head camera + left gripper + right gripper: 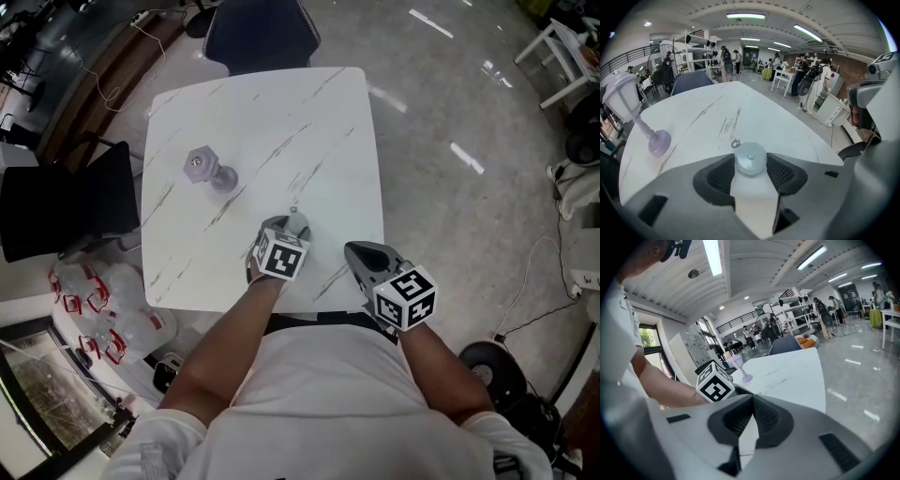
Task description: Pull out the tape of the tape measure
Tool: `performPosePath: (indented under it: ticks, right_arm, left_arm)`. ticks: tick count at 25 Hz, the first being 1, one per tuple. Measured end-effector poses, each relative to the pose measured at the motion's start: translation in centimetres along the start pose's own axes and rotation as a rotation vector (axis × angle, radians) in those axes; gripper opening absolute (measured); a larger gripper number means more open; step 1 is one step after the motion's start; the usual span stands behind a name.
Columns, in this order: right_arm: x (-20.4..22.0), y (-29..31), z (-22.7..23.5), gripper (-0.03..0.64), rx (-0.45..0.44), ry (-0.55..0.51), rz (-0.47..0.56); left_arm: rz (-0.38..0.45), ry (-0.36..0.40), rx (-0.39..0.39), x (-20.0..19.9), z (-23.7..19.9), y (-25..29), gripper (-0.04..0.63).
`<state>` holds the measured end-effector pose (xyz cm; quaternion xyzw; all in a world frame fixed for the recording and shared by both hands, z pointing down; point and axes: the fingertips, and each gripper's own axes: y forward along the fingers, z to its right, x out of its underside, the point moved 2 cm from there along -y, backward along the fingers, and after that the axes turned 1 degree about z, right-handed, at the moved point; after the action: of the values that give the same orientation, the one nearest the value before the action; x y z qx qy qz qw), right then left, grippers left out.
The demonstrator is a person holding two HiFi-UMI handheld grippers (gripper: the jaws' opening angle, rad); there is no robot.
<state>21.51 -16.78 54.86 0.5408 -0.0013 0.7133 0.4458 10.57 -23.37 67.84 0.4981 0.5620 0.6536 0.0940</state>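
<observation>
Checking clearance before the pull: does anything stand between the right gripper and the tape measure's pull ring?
Nothing visible does. The pull ring lies on bare table beyond the tape measure clamped in the left gripper; the right gripper, shut, hovers alongside. The lavender goblet stands apart.

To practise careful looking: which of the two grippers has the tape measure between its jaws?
The left gripper: the round tape measure sits clamped between its jaws. The right gripper has its jaws shut on nothing.

I note a white marbled table (281, 122) under the jaws, a dark chair (261, 33) ahead past its far edge, glossy grey floor (450, 94) rightward, strip lights (745, 16) overhead.
</observation>
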Motion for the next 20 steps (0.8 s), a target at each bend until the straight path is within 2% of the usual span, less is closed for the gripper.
performPosePath:
  ticks: [11,17,20]
  right_arm:
    - [-3.1,1.3,-4.6,0.006,0.011,-0.051,0.068]
    - [-6.0,1.8,-7.9,0.006,0.003,-0.069,0.144]
    - [-8.0,1.9,-10.0,0.006,-0.014,-0.076,0.190]
  left_arm:
    - [0.132,0.048,0.002,-0.2,-3.3,-8.6,0.222]
    - [0.251,0.142,-0.010,-0.9,-5.6,-15.0,0.221]
    - [0.343,0.175,0.014,-1.8,-6.2,-19.2,0.222]
